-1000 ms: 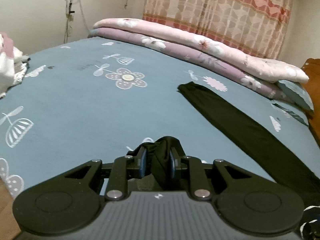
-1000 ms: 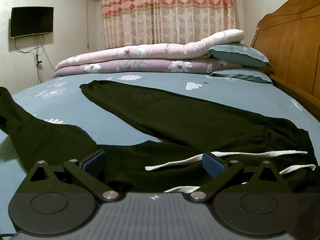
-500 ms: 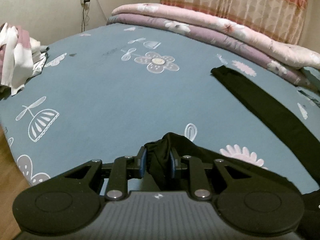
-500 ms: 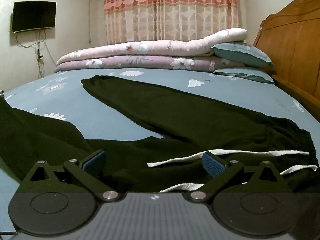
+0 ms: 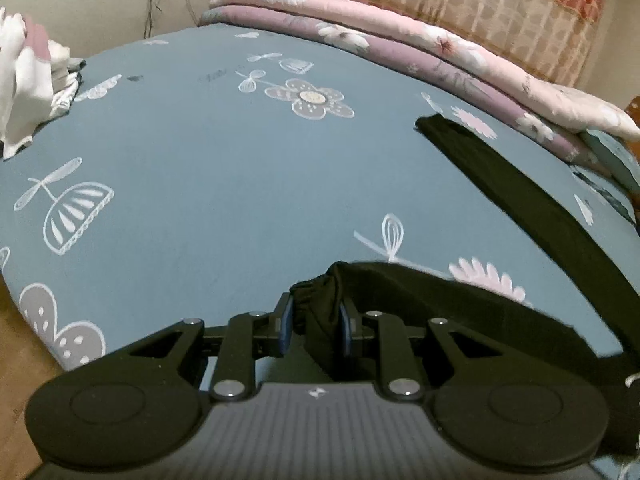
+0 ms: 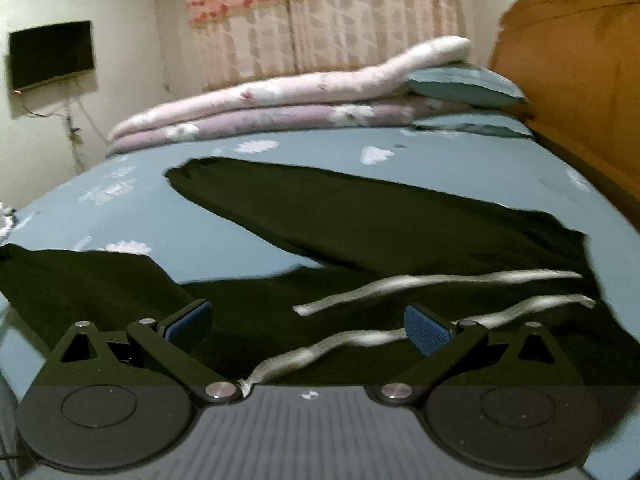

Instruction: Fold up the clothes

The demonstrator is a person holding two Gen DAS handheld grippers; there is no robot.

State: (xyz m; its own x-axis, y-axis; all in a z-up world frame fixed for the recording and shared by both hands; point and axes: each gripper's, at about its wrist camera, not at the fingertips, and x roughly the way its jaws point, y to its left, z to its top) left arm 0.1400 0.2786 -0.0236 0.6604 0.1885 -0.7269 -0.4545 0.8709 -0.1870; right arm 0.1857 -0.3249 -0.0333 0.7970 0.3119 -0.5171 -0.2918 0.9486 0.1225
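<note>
Left tongs of matte black linkage arms, silver pivot screws, blue ribbed pads, round black discs beside a grey ridged housing, right tongs alike

black trousers — right edge motion-smeared | white drawstrings — blurred, near end hidden under gripper body | white clothes pile cut off left

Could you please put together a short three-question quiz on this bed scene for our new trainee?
1. True or false: the left gripper is shut on a cuff of the black trousers.
2. How do the right gripper jaws stand: A) wide open, B) clamped on a drawstring?
3. What lies stacked along the far edge of the bed?

Key: 1 true; 2 A; 3 folded quilts.
</note>
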